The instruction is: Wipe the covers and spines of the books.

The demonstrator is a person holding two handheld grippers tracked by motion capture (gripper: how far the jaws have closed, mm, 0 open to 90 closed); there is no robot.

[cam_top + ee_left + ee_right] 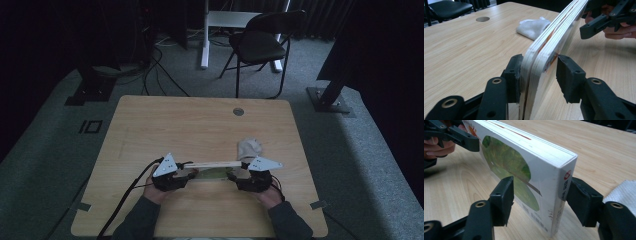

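The wooden table [150, 125] carries the whole job, its broad bare top leaving room for the person to work close to the near edge, where both forearms come in. Held between the two grippers, a book [216, 164] stands on its long edge, running across the table from left to right; it is kept upright like this, I judge, so that each tool can reach an end from the side rather than having to dig under a flat cover. In the right gripper view the spine end of the book [524, 167] sits between the jaws, its green-printed front cover facing one pad; both pads seem to rest against the covers, though I cannot tell how firmly they press. In the left gripper view the opposite end, the white page edges [541, 62], lies between that tool's jaws: the left pad touches the cover, while the right pad stands just off it with a thin gap, so the left gripper [537, 75] is not yet pinching. The right gripper [540, 197] probably steadies the book so the other can take hold. A crumpled white cloth [249, 148] lies just beyond the right end, apart from the work and touched by nothing.
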